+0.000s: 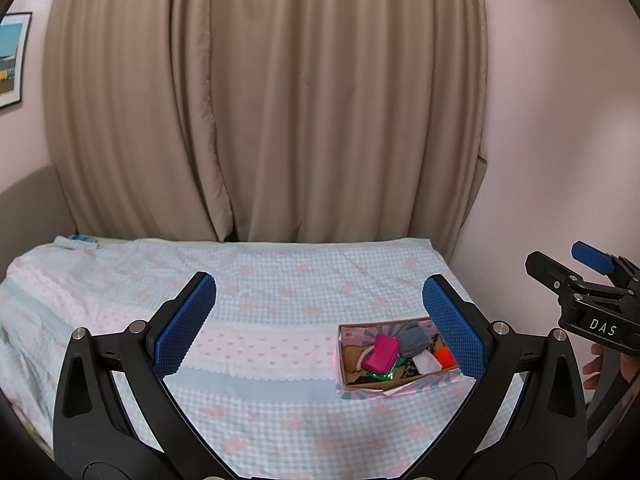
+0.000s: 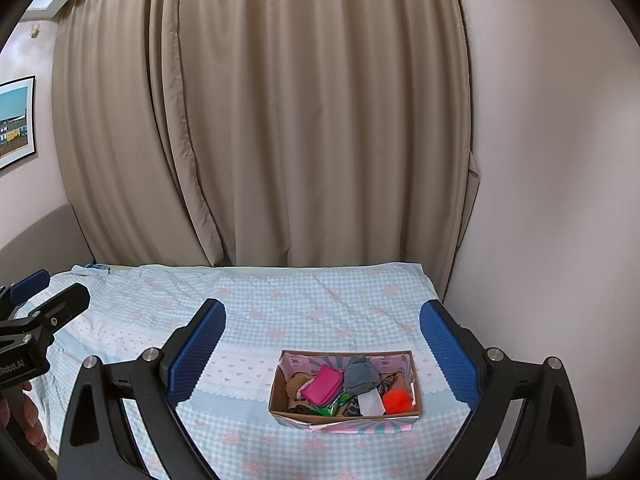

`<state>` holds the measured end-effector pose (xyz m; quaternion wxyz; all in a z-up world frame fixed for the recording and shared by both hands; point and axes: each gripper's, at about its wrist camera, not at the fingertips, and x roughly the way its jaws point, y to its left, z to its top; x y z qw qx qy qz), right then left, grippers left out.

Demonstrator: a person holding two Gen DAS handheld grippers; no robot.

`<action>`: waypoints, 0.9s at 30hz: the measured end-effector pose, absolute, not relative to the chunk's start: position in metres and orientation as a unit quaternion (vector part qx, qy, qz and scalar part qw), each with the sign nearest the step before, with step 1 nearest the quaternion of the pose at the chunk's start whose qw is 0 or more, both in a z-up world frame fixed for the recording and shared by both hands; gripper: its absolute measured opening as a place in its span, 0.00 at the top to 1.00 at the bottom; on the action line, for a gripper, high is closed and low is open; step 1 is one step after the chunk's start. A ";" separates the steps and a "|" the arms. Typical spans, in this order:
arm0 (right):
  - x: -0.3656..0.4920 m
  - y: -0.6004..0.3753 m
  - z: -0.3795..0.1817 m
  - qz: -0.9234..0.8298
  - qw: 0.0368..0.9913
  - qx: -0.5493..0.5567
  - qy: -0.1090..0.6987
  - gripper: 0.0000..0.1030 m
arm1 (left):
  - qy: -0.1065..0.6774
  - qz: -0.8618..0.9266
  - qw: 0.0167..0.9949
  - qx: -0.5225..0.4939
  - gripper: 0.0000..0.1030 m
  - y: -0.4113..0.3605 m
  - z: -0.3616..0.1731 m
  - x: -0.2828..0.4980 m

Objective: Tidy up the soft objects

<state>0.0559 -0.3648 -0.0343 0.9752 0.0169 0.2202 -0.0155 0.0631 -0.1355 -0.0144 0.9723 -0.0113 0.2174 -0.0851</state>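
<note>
Right wrist view: my right claw (image 2: pixel 320 354) and left claw (image 1: pixel 320 324) both hang released above the bed (image 2: pixel 280 304). Soft objects crowd the cardboard box (image 2: pixel 344 420) at near right; grabbing carelessly could snag several, or tip it.

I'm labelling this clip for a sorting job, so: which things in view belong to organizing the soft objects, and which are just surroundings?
Part of the job:
cardboard box
pink pouch
grey knit piece
orange pom-pom
white cloth
green packet
left tool, open
right tool, open

Just surroundings:
checked bedspread
beige curtain
framed picture
</note>
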 end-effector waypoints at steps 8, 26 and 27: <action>0.055 -0.363 -0.034 -0.021 0.975 0.018 0.219 0.06 | 0.214 -0.085 0.973 -0.010 0.00 -0.135 -0.015 0.060; 0.059 -0.364 -0.034 -0.026 0.975 0.014 0.222 0.06 | 0.198 -0.074 0.977 -0.001 0.00 -0.136 -0.010 0.055; 0.060 -0.363 -0.034 -0.026 0.974 0.014 0.223 0.06 | 0.196 -0.074 0.978 -0.002 0.00 -0.136 -0.009 0.055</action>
